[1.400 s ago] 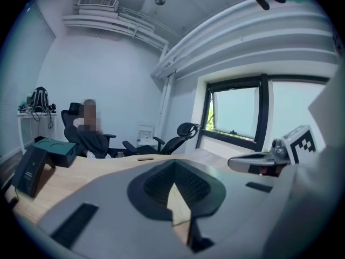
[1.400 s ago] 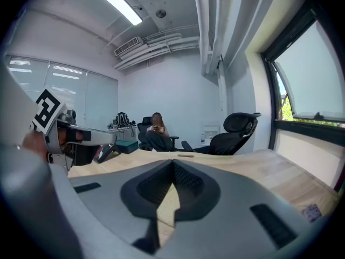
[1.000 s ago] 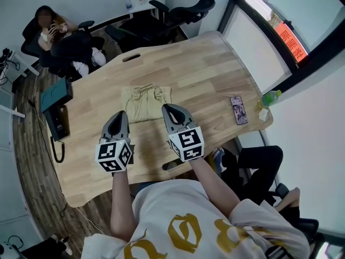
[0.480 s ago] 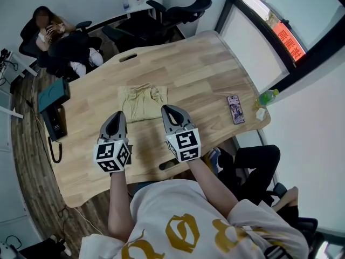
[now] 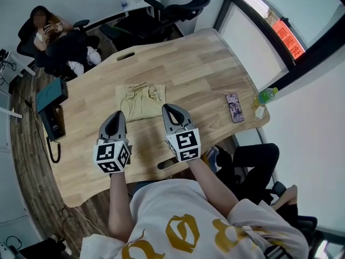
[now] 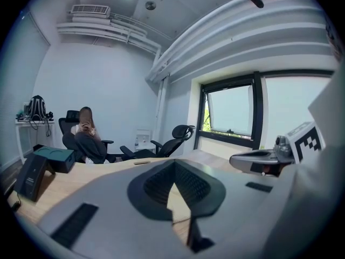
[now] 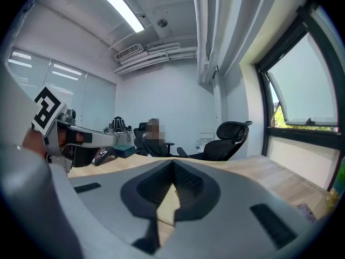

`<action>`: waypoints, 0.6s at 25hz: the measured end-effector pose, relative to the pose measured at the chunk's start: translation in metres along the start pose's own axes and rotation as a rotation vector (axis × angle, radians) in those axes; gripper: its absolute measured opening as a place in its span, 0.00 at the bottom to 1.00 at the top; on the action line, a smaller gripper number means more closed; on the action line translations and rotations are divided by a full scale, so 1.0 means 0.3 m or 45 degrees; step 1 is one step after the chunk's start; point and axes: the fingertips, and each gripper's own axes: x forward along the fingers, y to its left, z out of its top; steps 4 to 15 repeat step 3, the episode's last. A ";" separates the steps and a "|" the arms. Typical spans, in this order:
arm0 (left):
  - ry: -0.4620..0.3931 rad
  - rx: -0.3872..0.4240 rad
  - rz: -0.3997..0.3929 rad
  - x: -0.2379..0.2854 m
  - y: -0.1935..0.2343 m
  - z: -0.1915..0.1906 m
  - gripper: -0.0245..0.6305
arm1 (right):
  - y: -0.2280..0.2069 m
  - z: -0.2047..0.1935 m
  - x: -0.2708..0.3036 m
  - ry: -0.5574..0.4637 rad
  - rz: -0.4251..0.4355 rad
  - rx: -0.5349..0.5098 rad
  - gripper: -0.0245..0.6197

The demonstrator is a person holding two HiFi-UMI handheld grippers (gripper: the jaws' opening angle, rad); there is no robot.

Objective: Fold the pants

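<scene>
One green bottle (image 5: pixel 267 96), pants (image 5: pixel 140 101) well apart

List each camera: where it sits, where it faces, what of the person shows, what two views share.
Head view: on the person's head, looking steeply down at table and pants; shows forearms, shirt, left tongs, right tongs.
Left gripper view: on the left tongs, looking across the table toward a seated person and chair; its shut jaws low, right tongs at right.
Right gripper view: on the right tongs, facing likewise; shut jaws low, left tongs at left.
Shared: both gripper views show that person and chair.
</scene>
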 end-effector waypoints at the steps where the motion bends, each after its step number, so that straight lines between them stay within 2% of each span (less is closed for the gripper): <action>1: -0.004 -0.003 0.001 0.000 0.002 0.002 0.05 | 0.001 0.002 0.001 -0.003 0.001 -0.002 0.05; 15: -0.012 -0.006 0.005 0.000 0.007 0.007 0.05 | 0.002 0.005 0.005 -0.007 0.002 -0.006 0.05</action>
